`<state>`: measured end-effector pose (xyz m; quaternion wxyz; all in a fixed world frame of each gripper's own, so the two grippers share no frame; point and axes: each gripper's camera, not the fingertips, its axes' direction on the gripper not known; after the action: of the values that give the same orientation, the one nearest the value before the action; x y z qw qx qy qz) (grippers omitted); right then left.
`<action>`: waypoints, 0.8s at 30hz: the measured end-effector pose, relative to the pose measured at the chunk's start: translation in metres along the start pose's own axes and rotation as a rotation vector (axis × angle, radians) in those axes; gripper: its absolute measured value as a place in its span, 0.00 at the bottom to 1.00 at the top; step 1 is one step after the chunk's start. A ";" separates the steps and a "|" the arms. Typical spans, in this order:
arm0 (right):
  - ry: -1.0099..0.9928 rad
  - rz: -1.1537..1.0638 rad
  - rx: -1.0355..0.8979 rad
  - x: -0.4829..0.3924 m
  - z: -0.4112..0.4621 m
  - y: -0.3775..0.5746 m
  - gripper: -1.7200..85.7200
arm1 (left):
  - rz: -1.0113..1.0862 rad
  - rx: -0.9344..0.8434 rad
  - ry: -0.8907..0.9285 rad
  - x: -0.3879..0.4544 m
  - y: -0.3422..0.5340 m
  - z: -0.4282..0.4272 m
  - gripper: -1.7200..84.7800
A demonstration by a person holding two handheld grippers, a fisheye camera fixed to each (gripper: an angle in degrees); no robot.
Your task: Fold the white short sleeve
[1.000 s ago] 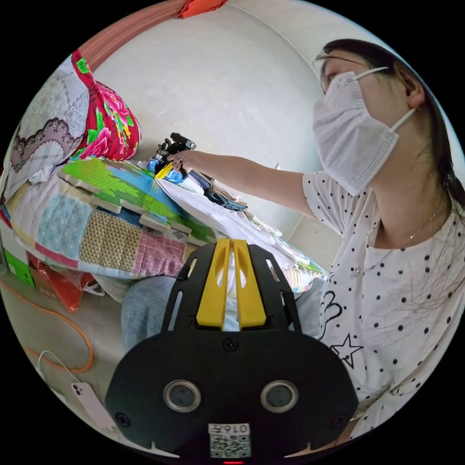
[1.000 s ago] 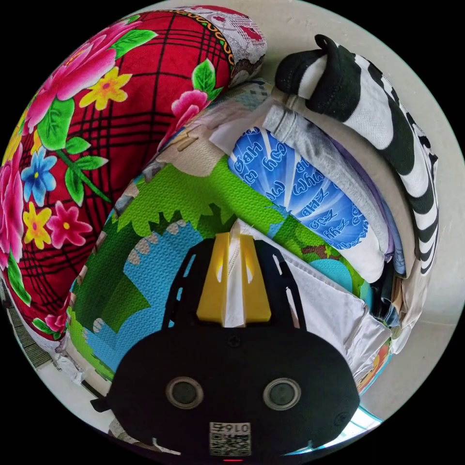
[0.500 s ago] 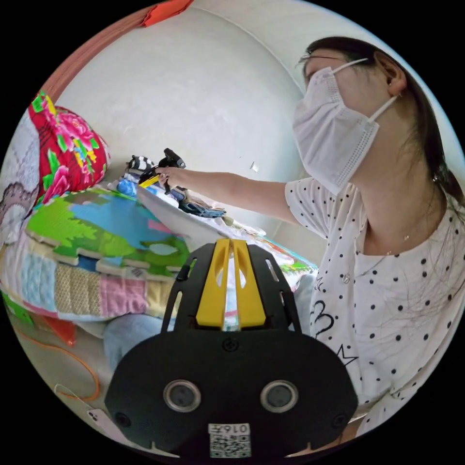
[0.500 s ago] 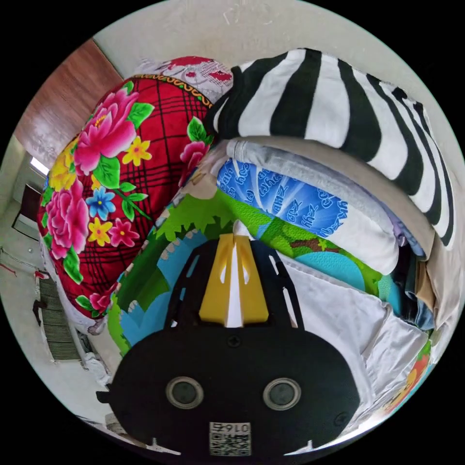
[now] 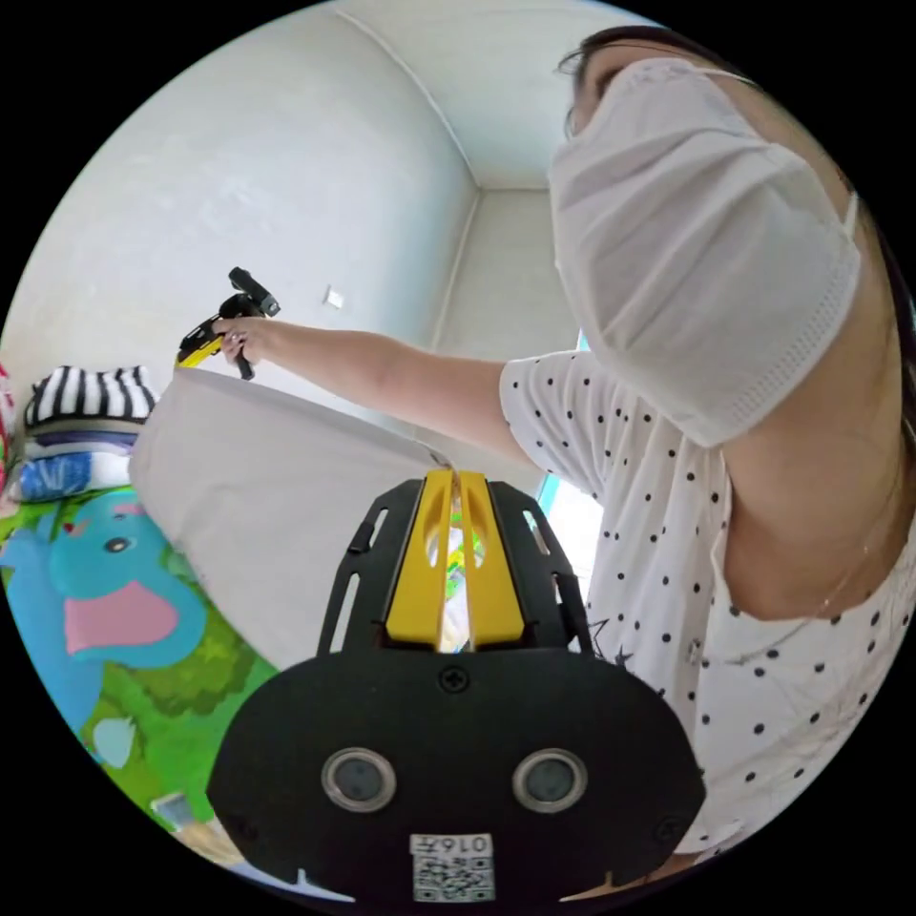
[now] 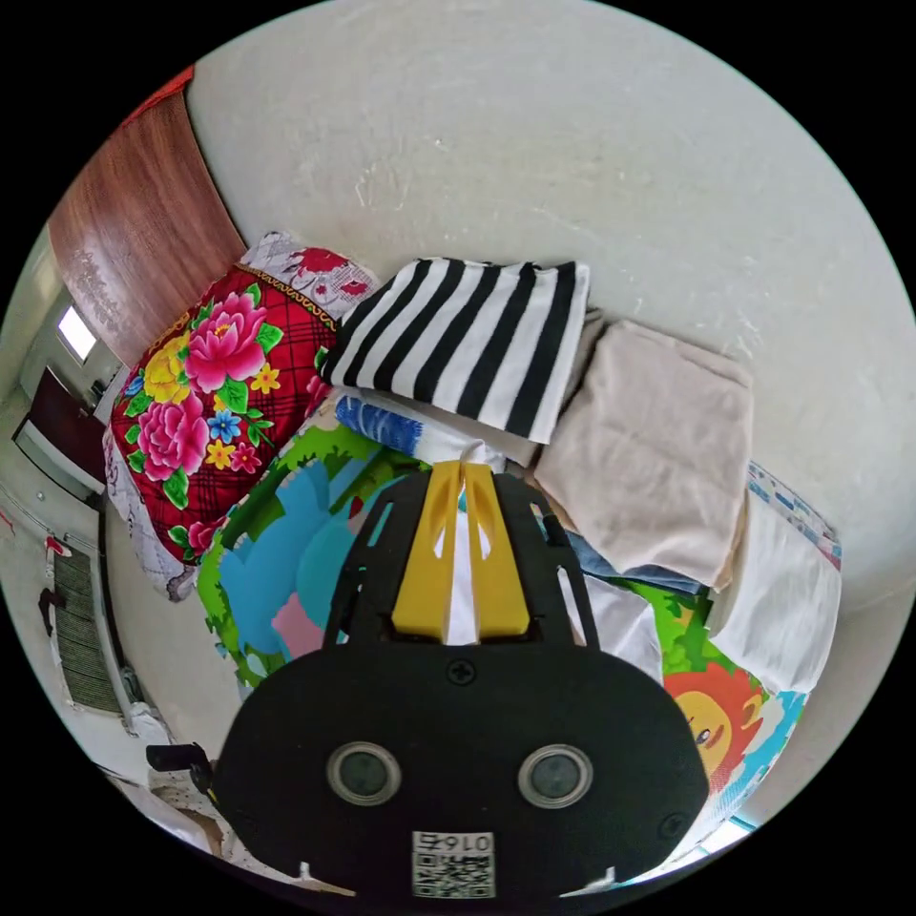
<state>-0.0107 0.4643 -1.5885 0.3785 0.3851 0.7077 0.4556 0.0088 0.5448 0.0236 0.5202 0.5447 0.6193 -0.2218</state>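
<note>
The shirt (image 5: 258,496) hangs taut between the grippers, its top edge running from the left gripper (image 5: 455,477) to the right gripper (image 5: 196,345). Each is clamped on a corner, above the mat (image 5: 143,658).

The white shirt (image 5: 258,506) disappears behind the left gripper (image 5: 456,563) at 6 o'clock. At 9 o'clock, the striped pile (image 5: 86,396) is cut off.

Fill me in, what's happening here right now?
A person holds the white short-sleeve shirt stretched in the air between both grippers, above the colourful cartoon play mat. The left gripper and right gripper each pinch an edge. A stack of folded clothes topped by a black-and-white striped top sits by the wall.
</note>
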 end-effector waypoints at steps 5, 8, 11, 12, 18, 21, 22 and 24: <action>0.072 0.091 0.028 0.121 -0.082 0.112 0.02 | 0.048 -0.049 0.085 0.014 -0.023 0.098 0.01; 0.132 0.134 0.017 0.181 -0.111 0.177 0.02 | 0.070 -0.135 0.093 0.021 -0.025 0.165 0.01; 0.240 0.105 -0.021 0.225 -0.119 0.242 0.02 | 0.018 -0.233 0.115 0.021 -0.012 0.231 0.01; 0.273 0.088 -0.031 0.230 -0.118 0.255 0.02 | 0.005 -0.275 0.087 0.022 -0.003 0.255 0.01; 0.426 0.006 -0.084 0.256 -0.114 0.365 0.02 | -0.048 -0.304 -0.045 0.023 0.022 0.313 0.03; 0.510 0.042 0.093 0.253 -0.153 0.412 0.03 | -0.086 -0.308 0.044 0.020 0.022 0.324 0.09; 0.512 0.085 0.100 0.256 -0.173 0.429 0.03 | -0.094 -0.302 0.083 0.019 0.022 0.325 0.11; 0.471 0.158 0.093 0.264 -0.206 0.458 0.03 | -0.101 -0.206 0.231 0.019 0.020 0.312 0.11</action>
<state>-0.2118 0.7586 -1.1466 0.1483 0.3396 0.7642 0.5278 0.1553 0.2963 -0.0995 0.4871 0.4785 0.7209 -0.1188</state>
